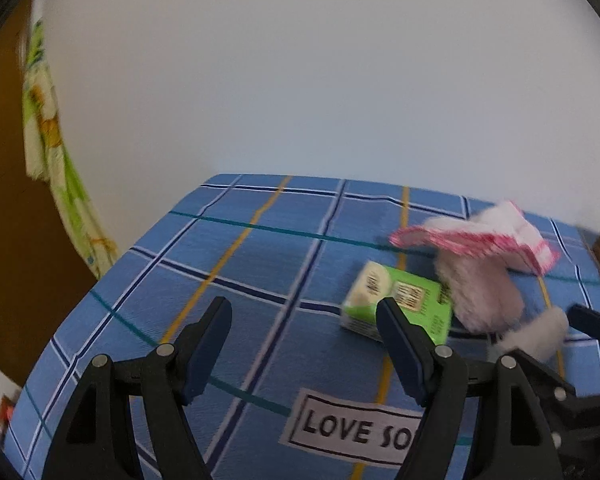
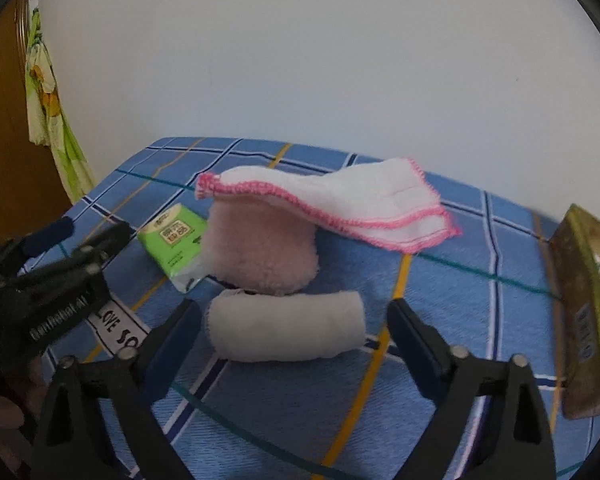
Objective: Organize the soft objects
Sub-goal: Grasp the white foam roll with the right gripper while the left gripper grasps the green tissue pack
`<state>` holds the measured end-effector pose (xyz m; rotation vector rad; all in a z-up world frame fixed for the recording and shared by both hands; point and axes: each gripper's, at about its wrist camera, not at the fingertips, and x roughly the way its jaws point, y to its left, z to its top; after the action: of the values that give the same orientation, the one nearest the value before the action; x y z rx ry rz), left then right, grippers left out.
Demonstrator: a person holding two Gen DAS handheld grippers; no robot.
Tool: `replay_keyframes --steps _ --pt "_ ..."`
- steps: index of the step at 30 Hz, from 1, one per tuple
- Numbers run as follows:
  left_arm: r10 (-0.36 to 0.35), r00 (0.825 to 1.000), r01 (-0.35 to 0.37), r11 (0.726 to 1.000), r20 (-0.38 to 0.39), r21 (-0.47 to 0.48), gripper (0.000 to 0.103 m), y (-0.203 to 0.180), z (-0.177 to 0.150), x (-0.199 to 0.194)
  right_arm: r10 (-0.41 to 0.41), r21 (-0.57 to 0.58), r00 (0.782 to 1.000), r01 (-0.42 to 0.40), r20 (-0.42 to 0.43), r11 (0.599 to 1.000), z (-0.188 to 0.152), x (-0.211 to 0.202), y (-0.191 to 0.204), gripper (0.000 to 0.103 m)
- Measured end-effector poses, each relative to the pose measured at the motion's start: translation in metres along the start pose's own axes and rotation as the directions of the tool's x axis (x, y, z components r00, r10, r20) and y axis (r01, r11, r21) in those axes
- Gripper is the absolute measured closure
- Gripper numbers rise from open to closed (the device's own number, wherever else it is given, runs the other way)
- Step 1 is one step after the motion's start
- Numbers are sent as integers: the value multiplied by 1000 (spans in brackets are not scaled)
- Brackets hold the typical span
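On the blue checked sheet the soft things sit in one loose heap, and as far as I can judge nothing is sorted yet. A white cloth with pink edging lies draped over a pink fluffy lump; a white roll lies just in front of it, and a green tissue pack touches the lump's left side. My right tool has its jaws open on either side of the roll, pads not yet pressing it. My left tool is open and empty over bare sheet, near the pack. A box stands at the right edge, perhaps the destination. Every piece remains to be placed.
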<state>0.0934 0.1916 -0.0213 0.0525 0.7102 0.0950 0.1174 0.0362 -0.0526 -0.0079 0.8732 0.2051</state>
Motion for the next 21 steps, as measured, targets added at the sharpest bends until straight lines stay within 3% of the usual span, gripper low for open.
replay_keyframes --steps 1,10,15,21 --pt "-3 1000 3 1000 -2 13 26 -3 0 0 12 1 1000 -12 -3 1000 0 1 -1 23" --pt "-109 994 109 992 -1 70 26 -12 0 -3 63 39 997 -64 44 997 -14 -21 -12 25" --pt "-182 983 176 947 -3 268 26 -34 -4 -7 54 45 993 -59 101 997 -37 -66 -28 24" --pt "-204 975 223 918 -89 328 26 -43 6 19 51 111 989 -67 141 992 -56 -96 -50 24"
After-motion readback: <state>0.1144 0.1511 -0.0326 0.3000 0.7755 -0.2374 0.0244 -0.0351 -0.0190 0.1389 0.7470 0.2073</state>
